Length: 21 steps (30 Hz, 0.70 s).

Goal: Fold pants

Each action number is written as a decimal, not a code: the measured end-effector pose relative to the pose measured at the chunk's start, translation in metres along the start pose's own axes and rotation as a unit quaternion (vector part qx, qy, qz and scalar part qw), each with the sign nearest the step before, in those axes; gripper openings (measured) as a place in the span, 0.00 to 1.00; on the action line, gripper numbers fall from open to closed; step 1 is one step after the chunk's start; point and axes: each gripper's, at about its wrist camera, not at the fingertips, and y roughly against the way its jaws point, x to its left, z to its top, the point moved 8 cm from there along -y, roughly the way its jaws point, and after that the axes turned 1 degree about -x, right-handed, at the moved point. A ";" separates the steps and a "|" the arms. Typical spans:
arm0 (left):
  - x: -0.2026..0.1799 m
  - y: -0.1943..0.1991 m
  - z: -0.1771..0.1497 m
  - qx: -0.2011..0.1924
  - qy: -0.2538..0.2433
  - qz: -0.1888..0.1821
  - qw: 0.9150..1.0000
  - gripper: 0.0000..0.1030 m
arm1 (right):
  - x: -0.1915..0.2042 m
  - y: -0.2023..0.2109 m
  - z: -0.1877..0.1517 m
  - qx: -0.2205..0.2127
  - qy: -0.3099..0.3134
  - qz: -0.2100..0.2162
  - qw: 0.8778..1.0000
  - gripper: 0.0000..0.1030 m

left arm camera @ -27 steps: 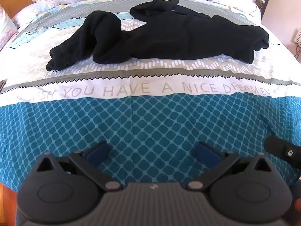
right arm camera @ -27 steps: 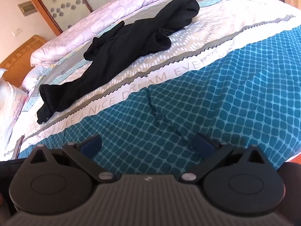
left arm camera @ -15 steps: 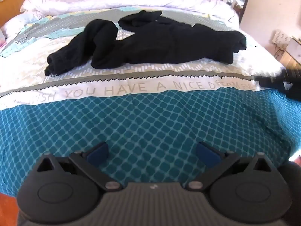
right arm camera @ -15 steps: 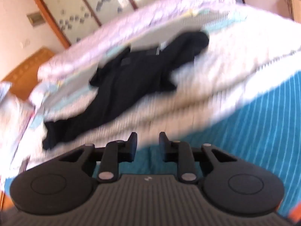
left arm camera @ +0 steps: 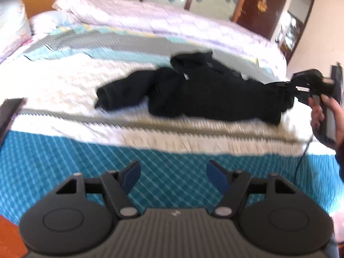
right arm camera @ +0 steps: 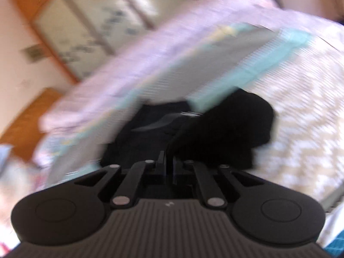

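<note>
Black pants (left arm camera: 206, 92) lie crumpled across the white band of the bed quilt, one leg bunched to the left. My left gripper (left arm camera: 173, 176) is open and empty, low over the teal part of the quilt, well short of the pants. My right gripper (right arm camera: 168, 163) has its fingers closed together right at the pants (right arm camera: 225, 126); the view is blurred. In the left wrist view the right gripper (left arm camera: 294, 90) reaches in from the right and touches the right end of the pants; whether cloth sits between its fingers is unclear.
The quilt (left arm camera: 64, 150) has a teal diamond pattern near me and a white and grey band farther back. A rolled lilac duvet (left arm camera: 150, 21) lies along the far side. A dark flat object (left arm camera: 10, 111) sits at the left edge. A wooden headboard (right arm camera: 23, 126) stands at left.
My right gripper has shut and swung quickly forward to the right end of the pants. My left gripper stayed open and has turned left and tilted up a little.
</note>
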 end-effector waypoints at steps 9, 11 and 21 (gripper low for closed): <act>0.026 0.040 0.038 -0.064 0.072 -0.101 0.990 0.74 | 0.177 0.112 -0.168 0.102 0.160 0.297 0.936 0.03; 0.024 0.045 0.041 -0.077 0.061 -0.097 0.990 0.76 | 0.189 0.125 -0.205 0.116 0.199 0.300 0.926 0.03; 0.004 0.027 0.015 -0.035 0.045 -0.111 0.992 0.76 | -0.035 0.057 -0.085 -0.004 -0.115 0.010 0.993 0.88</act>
